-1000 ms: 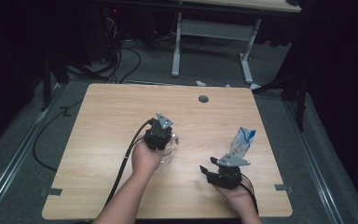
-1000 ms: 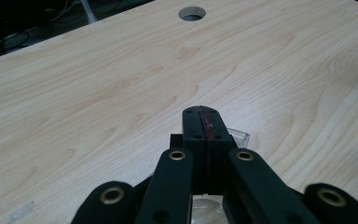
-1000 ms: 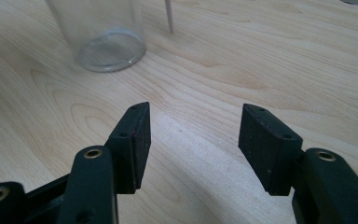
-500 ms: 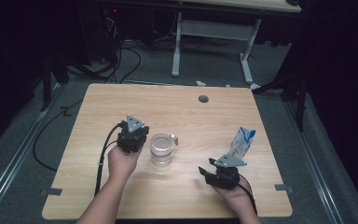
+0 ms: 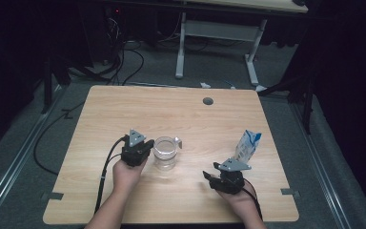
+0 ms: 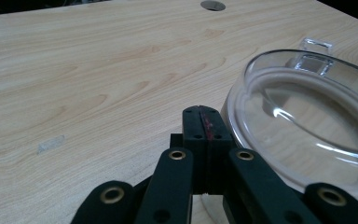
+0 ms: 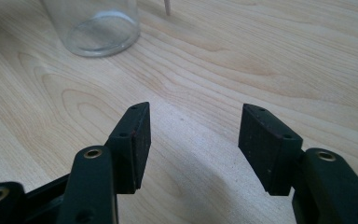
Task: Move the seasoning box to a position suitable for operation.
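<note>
Two grippers: your left gripper [image 6: 203,122] pressed together beside the clear glass jar [image 6: 307,116], cropped right; right gripper [image 7: 193,135] apart.

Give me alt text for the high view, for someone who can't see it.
A person's two hands each rest a black gripper on a light wooden table: the left gripper, jaws shut, sits just left of a clear glass jar, and the right gripper lies below a blue and white carton. Dark floor and cables surround the table.
</note>
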Available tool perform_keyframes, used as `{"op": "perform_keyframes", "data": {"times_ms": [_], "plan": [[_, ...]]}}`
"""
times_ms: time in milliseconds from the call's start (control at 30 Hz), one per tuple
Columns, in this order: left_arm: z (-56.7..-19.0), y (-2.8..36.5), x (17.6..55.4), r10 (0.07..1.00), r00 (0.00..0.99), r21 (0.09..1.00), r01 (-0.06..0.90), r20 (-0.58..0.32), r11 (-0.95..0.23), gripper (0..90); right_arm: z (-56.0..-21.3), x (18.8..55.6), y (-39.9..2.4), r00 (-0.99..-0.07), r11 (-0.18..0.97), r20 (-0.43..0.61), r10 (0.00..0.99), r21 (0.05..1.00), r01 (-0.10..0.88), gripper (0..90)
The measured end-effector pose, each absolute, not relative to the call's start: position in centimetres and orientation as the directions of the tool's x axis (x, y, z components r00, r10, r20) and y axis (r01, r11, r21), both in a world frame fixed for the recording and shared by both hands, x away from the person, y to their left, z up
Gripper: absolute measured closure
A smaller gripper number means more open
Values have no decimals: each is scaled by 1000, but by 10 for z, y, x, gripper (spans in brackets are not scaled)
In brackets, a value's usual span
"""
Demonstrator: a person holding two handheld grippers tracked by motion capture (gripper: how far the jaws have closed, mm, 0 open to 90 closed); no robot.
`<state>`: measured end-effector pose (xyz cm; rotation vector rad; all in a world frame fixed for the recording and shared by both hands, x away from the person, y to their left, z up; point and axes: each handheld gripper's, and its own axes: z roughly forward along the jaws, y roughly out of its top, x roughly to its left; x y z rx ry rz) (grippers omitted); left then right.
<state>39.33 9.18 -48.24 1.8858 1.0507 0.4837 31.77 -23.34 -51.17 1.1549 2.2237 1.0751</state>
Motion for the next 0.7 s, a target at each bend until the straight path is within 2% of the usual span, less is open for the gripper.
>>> {"op": "perform_keyframes", "data": {"times_ms": [267, 400, 467, 533, 700], "plan": [[-486, 89, 368, 800, 593, 860, 453, -93, -236, 900, -511, 318, -235, -569, 354, -7, 822, 789, 502, 441], [-488, 87, 356, 795, 604, 870, 425, -66, -251, 900, -512, 318, -234, -570, 358, -12, 822, 788, 500, 441], [-490, 86, 359, 804, 591, 866, 432, -60, -252, 900, -512, 319, -235, -570, 359, -13, 822, 788, 500, 442], [-492, 88, 369, 813, 575, 860, 459, -96, -224, 900, -511, 318, -234, -570, 356, -10, 822, 789, 500, 446], [-494, 83, 374, 805, 586, 861, 455, -98, -226, 900, -509, 317, -236, -569, 350, -10, 822, 797, 492, 475]]}}
